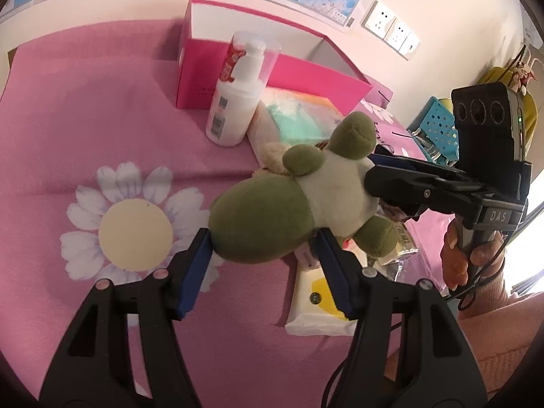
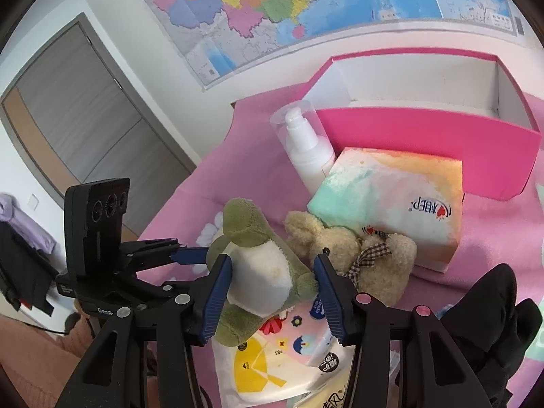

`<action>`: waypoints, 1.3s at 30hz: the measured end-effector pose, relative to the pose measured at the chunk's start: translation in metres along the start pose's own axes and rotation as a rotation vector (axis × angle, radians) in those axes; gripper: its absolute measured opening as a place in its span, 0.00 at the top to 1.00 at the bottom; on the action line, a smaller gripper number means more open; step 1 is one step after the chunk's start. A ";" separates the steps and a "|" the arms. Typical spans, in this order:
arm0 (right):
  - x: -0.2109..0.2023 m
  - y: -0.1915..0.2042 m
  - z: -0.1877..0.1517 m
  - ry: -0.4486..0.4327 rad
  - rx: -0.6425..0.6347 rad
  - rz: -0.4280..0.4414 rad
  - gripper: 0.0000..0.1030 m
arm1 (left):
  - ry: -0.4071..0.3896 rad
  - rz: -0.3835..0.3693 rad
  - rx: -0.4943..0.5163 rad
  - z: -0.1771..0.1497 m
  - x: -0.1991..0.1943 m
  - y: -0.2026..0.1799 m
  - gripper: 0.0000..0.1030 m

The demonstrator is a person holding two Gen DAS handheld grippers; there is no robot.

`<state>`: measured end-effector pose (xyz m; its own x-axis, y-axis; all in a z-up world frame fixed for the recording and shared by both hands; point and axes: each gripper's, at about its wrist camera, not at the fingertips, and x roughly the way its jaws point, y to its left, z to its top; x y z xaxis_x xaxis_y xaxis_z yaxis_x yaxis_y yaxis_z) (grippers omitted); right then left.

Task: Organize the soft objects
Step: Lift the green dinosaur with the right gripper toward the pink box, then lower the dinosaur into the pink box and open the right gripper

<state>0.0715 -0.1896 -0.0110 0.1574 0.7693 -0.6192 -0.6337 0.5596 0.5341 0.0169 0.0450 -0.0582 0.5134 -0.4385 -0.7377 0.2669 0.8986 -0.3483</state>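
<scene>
Starting at nine o'clock in the left wrist view, a daisy print point(image 1: 136, 234) was seen on the pink cloth point(image 1: 102, 119) that covered the table. At eleven o'clock a white pump bottle point(image 1: 234, 108) was stood upright, touching the front wall of an open pink box point(image 1: 204, 78). At the middle, a green plush toy point(image 1: 258, 217) was held clear of the cloth. Its round green end was bracketed by the blue pads of the left gripper point(image 1: 263, 234). The jaws were set partly apart, and whether the pads pressed on the toy could not be told. At three o'clock the toy's white belly was pinched by the right gripper point(image 1: 374, 170), whose handle was grasped by a hand point(image 1: 469, 258) at four o'clock. A blue perforated basket point(image 1: 435, 119) was seen behind it at two o'clock.

In the right wrist view, the same toy was seen clamped between the right gripper's pads at the middle. A beige plush bear point(image 2: 343, 251) with a checked bow was laid just beside it at three o'clock, against a pastel tissue pack point(image 2: 391, 197). A printed wipes packet point(image 2: 258, 367) was laid under the toy at six o'clock.
</scene>
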 end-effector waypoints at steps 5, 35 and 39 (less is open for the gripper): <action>-0.011 0.003 0.003 -0.038 -0.006 0.018 0.51 | -0.036 0.010 0.034 0.007 -0.016 -0.009 0.37; -0.059 -0.052 0.137 -0.318 0.048 0.092 0.51 | -0.196 0.184 0.223 0.171 -0.022 -0.040 0.37; -0.039 -0.068 0.149 -0.291 0.074 0.072 0.51 | -0.146 0.192 0.172 0.185 0.004 -0.021 0.37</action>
<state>0.2213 -0.2115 0.0626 0.3311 0.8576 -0.3935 -0.5960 0.5134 0.6174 0.1644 0.0209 0.0537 0.6760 -0.2702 -0.6856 0.2814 0.9545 -0.0987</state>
